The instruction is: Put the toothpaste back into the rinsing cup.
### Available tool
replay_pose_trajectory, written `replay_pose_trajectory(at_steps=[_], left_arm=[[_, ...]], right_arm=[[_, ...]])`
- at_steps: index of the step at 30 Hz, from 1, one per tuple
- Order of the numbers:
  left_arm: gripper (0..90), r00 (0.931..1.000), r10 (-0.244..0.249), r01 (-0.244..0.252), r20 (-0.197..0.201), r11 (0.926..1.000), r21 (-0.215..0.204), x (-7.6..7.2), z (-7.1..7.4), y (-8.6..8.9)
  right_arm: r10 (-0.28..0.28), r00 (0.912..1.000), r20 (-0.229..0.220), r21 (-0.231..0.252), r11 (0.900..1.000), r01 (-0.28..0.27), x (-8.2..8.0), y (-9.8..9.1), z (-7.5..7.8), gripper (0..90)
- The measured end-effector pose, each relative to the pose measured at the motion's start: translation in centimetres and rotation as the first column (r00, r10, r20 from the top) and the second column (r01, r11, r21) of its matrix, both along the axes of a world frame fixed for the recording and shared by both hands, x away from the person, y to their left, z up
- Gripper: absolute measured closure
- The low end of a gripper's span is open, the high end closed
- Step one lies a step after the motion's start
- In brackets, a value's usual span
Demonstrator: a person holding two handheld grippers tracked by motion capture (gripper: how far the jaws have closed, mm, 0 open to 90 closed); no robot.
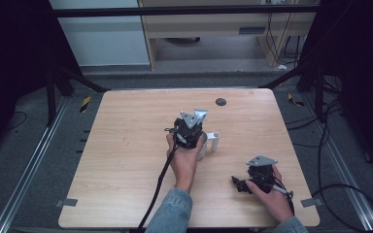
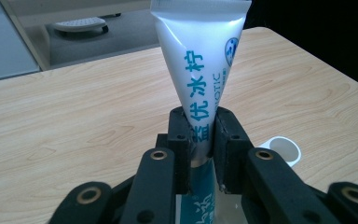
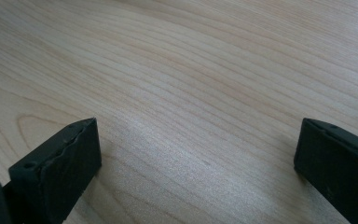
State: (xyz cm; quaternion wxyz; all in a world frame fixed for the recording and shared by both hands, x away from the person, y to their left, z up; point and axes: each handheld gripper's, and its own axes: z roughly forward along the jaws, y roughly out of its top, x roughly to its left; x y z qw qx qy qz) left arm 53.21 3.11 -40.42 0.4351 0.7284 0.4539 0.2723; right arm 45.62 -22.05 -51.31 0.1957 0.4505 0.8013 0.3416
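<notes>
A white tube [image 2: 200, 56] with teal lettering stands upright, its flat crimped end on top. My left gripper [image 2: 200, 128] is shut on the tube's lower half, near the middle of the table [image 1: 126, 145]. From above, the tube's top [image 1: 201, 115] pokes out beyond the left gripper [image 1: 190, 132]. A small white open cylinder [image 2: 285, 149], perhaps a cap, stands on the wood just right of the tube; the high view shows this cylinder [image 1: 214, 141] too. My right gripper [image 3: 196, 163] is open over bare wood, low at the table's front right [image 1: 240, 183].
A dark round spot [image 1: 220, 101] marks the table's far side. Black cables trail from both grippers toward the front edge. Metal rails and loose cables lie on the floor around the table. A shelf unit [image 1: 213, 34] stands beyond it.
</notes>
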Motion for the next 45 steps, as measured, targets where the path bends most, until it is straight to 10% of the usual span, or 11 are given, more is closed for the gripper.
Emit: replay_pose_trajectory(at_steps=[45], left_arm=[[66.0,0.9999,0.001,-0.001,-0.017,0.9999,0.012,0.41,0.25,-0.07]], right_arm=[[-0.001,1.0000,0.000,0.000,1.0000,0.001,0.00,0.00,0.00,0.7]])
